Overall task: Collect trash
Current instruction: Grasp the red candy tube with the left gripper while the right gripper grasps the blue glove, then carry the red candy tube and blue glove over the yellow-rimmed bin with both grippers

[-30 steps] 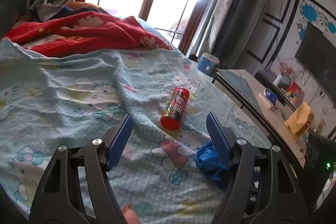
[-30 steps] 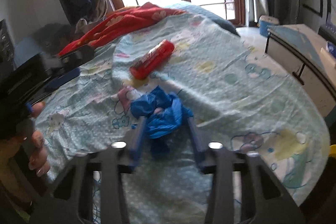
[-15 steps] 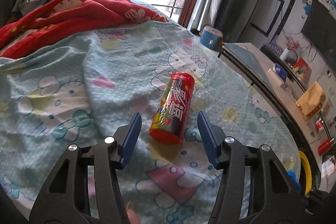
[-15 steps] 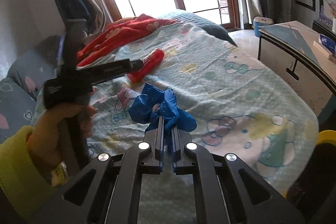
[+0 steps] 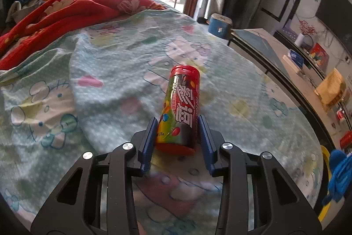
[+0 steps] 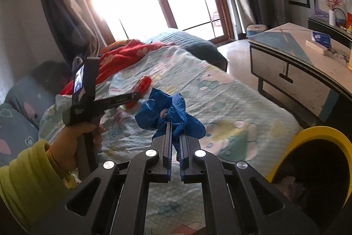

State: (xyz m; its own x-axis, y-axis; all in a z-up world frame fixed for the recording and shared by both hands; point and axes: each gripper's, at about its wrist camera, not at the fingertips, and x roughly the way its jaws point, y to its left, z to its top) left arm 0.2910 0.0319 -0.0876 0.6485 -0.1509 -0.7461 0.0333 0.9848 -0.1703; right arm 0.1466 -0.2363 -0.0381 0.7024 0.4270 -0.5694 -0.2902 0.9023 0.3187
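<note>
Left gripper (image 5: 177, 131): fingers pressed against both sides of the candy tube (image 5: 181, 109), near its lower cap; the tube lies on the bed sheet (image 5: 114, 72), pointing towards 12 o'clock.
Right gripper (image 6: 175, 142): pressed nearly together, pinching the crumpled blue bag (image 6: 169, 111), which hangs clear of the bed.
Yellow-rimmed bin (image 6: 319, 136): at 4 o'clock of the right gripper, just beside the bed edge; judged to be where the trash goes.
Doing the tube step well: the grip sits low, close to one end, so the long far part may droop or swing on lifting. Squeeze firmly, since the round glossy wall looks slippery, then lift straight up before turning towards the bin. Keep the lower fingertips off the sheet, or cloth may get caught in the pinch.
Doing the bag step well: hold the pinch tight, as thin plastic can slide out; carry it over the bin mouth towards 4 o'clock before letting go.
Farther off: red blanket (image 5: 66, 8) at 10 o'clock in the left view, well apart from the tube; white bench (image 6: 292, 72) at 2 o'clock in the right view.
Changed from half a second ago: the left gripper was spread wide either side of the tube and has now moved forward and closed onto it. The right gripper has lifted and swung the bag towards the bin, which now fills the lower right corner.
</note>
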